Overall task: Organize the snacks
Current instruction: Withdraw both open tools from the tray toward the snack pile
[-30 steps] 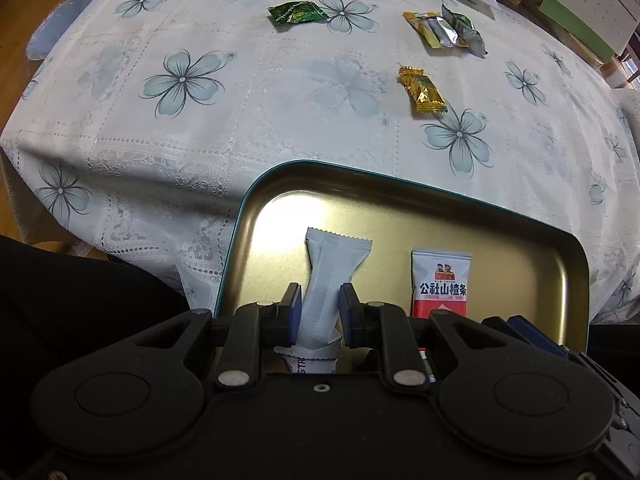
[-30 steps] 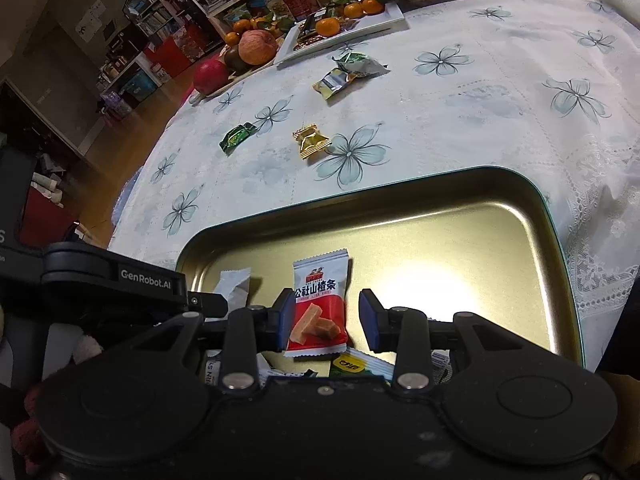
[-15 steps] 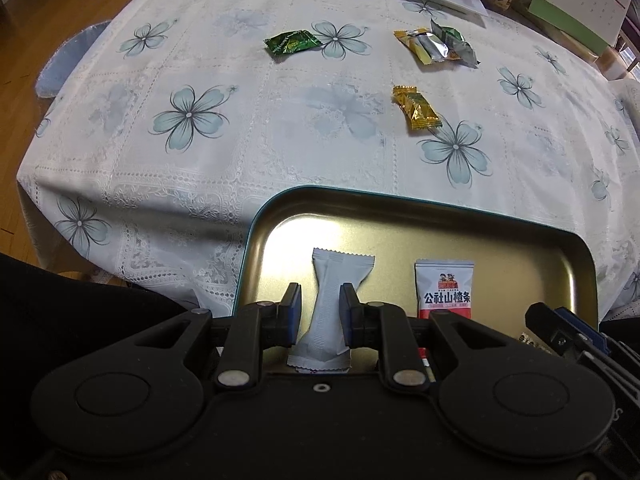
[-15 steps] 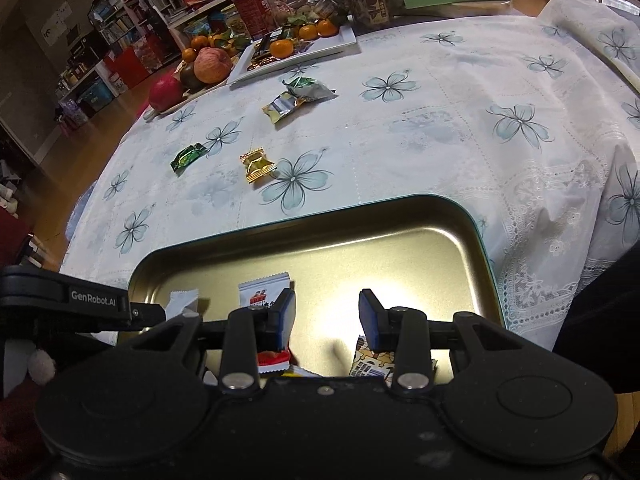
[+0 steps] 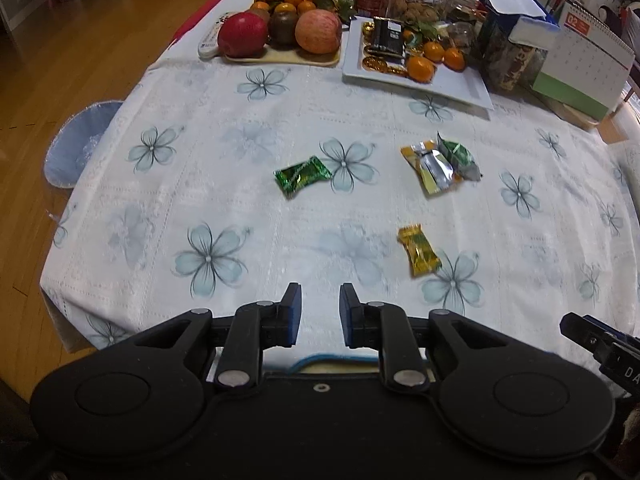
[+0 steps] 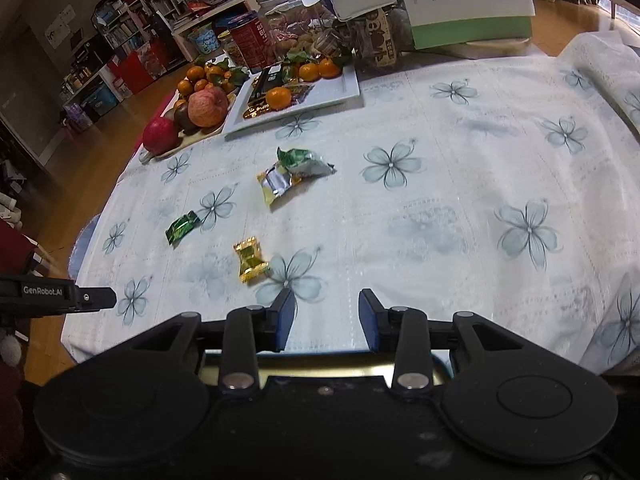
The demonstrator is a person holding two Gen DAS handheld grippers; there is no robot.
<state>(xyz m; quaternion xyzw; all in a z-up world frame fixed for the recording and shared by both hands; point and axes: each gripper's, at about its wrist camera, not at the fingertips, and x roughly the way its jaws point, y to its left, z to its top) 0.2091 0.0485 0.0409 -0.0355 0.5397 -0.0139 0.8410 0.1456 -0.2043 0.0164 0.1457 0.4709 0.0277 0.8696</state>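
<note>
Here both grippers, left and right, hang over the tablecloth with jaws slightly apart and nothing between them. The snacks lie ahead: green candy, gold candy, a wrapper pile. Only the right view shows the tin tray edge and "GenRobot.AI" on the other gripper.

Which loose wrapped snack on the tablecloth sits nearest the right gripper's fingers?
The gold foil-wrapped candy, just beyond the right gripper. The green foil candy and the yellow-silver and green-white packets lie farther out.
</note>
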